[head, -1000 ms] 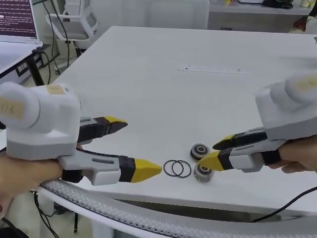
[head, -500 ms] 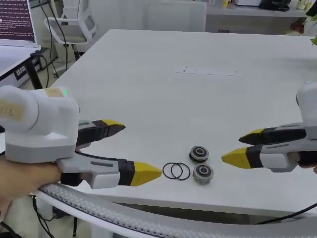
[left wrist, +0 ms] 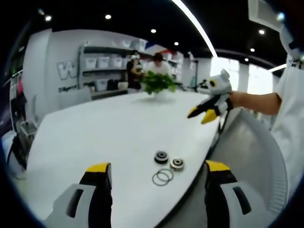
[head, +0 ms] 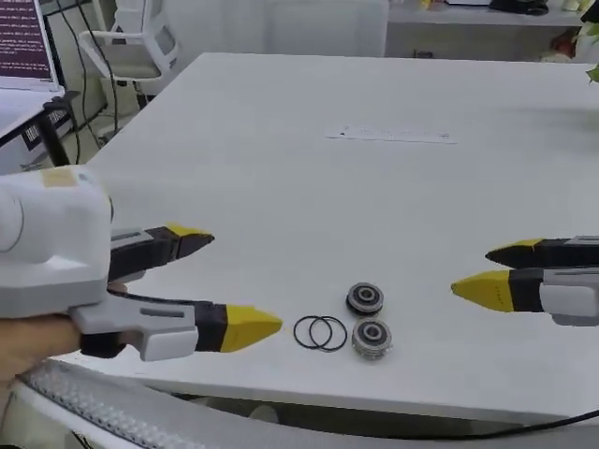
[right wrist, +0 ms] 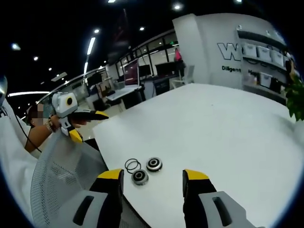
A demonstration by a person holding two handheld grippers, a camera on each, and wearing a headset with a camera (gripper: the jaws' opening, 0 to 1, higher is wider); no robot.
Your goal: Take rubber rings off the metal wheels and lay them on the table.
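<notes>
We're looking down at the white table (head: 328, 187), and low in the head view's frame, close to the near edge, sit the two small metal wheels with dark rims (head: 364, 298), one just behind the other, both lying flat with their faces up. Touching the nearer wheel on its left side are two thin black rubber rings (head: 321, 333), overlapping each other, flat on the tabletop.

At lower left we have the left gripper with its yellow-tipped black jaws (head: 239, 281), spread wide and holding nothing. At the right edge comes the right gripper, same yellow tips (head: 479, 271), jaws parted and holding nothing too.

Here's the relation that counts: the whole cluster lies between the two claws, and both hang above the table, apart from it. The rings are on the left claw's side, its lower tip pointing almost straight at them. The wheels are on the right claw's side, down and to the left of its tips.

The dark band around each wheel may be rubber yet to come off, but at this size we can't be sure. If it is, we judge the right claw better placed for the wheels, with the left across to steady them.
</notes>
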